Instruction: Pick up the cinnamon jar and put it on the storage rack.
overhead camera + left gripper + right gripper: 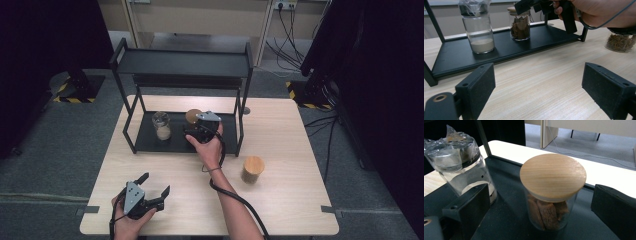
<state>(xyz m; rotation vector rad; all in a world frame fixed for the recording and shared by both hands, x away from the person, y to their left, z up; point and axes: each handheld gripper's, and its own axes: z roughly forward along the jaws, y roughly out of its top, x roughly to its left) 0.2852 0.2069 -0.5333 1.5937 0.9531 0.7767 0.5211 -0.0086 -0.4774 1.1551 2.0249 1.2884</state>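
The left gripper (154, 187) rested wide open on the table (290, 190). On the rack's lower shelf (506, 220) stood a glass jar (550, 205) of brown chunks, wooden-lidded, between the right gripper's (539, 213) spread jaws, untouched.

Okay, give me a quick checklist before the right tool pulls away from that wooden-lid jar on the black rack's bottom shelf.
1. Right tool let go of the wooden-lid jar: ok, the jaws stand wide on either side, with a gap to the glass.
2. Jar upright and flat on the rack shelf: ok.
3. Lid seated: ok, it sits level on the rim.
4. Room beside the plastic-wrapped jar: ok, the two jars stand apart, but the near jaw is close to the wrapped one, so back out straight.
5. Left tool out of the way: ok, it is open above the near table edge.
6. Second wooden-lid jar ready on the table: ok, upright, right of the rack.
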